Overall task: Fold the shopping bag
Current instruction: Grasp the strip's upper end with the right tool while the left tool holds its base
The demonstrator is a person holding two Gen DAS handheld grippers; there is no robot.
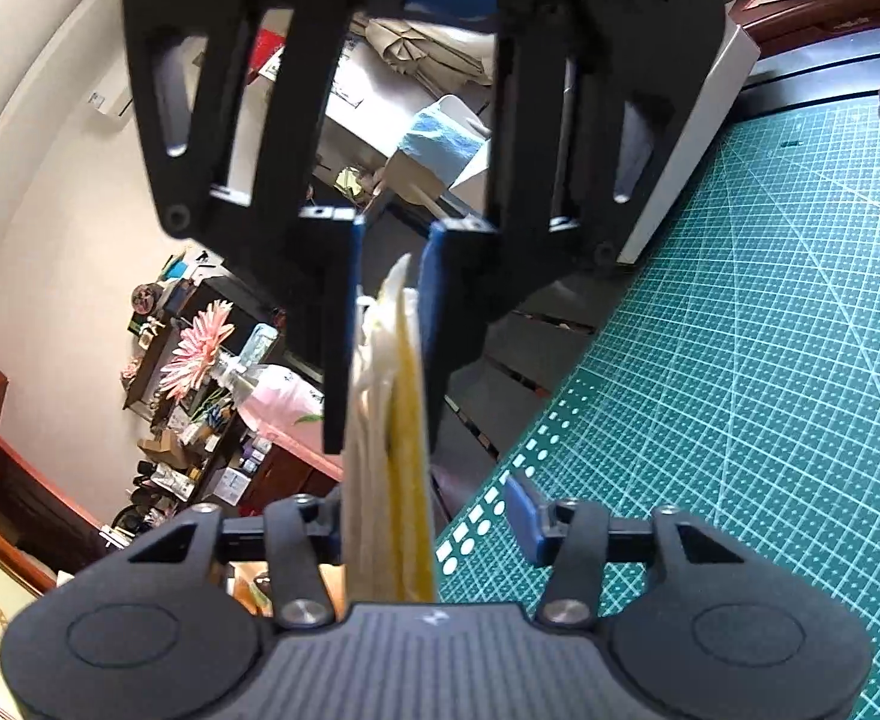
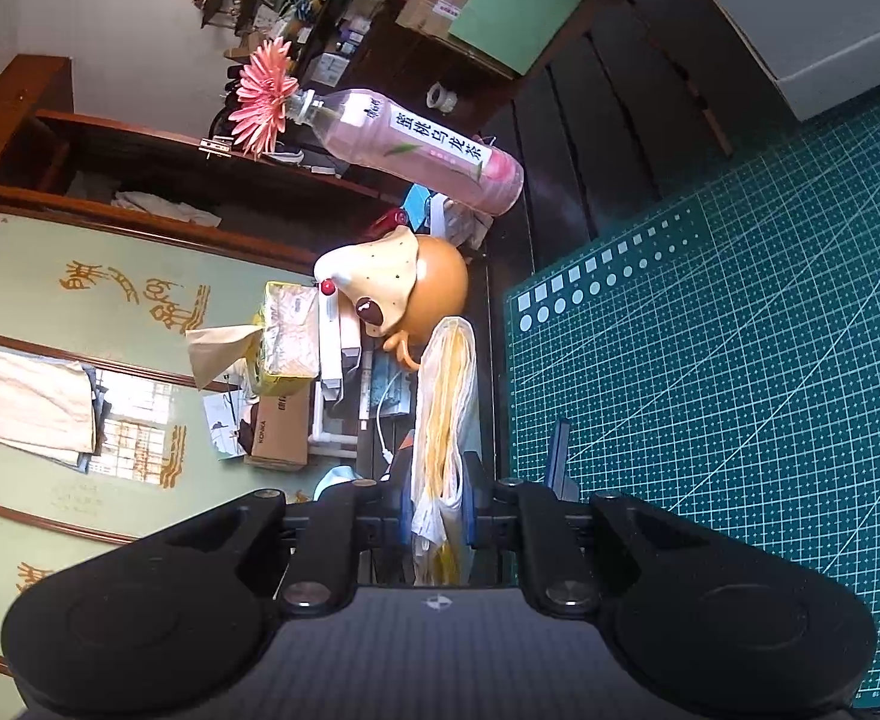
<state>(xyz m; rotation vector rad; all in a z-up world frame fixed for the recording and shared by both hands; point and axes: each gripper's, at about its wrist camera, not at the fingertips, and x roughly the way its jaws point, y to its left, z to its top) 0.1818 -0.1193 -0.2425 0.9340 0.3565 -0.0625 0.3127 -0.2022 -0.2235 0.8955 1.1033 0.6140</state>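
The shopping bag [image 1: 389, 456] is thin white plastic with yellow print, bunched into a narrow strip. In the left wrist view it runs from between my left gripper's [image 1: 428, 528] spread jaws up to the right gripper [image 1: 389, 336], whose blue-padded fingers [image 1: 434, 300] close on its far end. In the right wrist view the bag [image 2: 443, 414] is pinched between my right gripper's [image 2: 437, 516] blue pads and sticks out past them. The left gripper's own fingers stand wide, one pad [image 1: 524, 516] clear of the bag. The strip is held in the air beside the green cutting mat [image 1: 740, 360].
The green cutting mat [image 2: 740, 330] lies on a dark table, with a white box [image 2: 800, 18] at its far edge. A pink bottle with a flower [image 2: 416, 144], an orange toy [image 2: 410, 288], a tissue box [image 2: 287, 336] and cluttered shelves lie beyond the mat.
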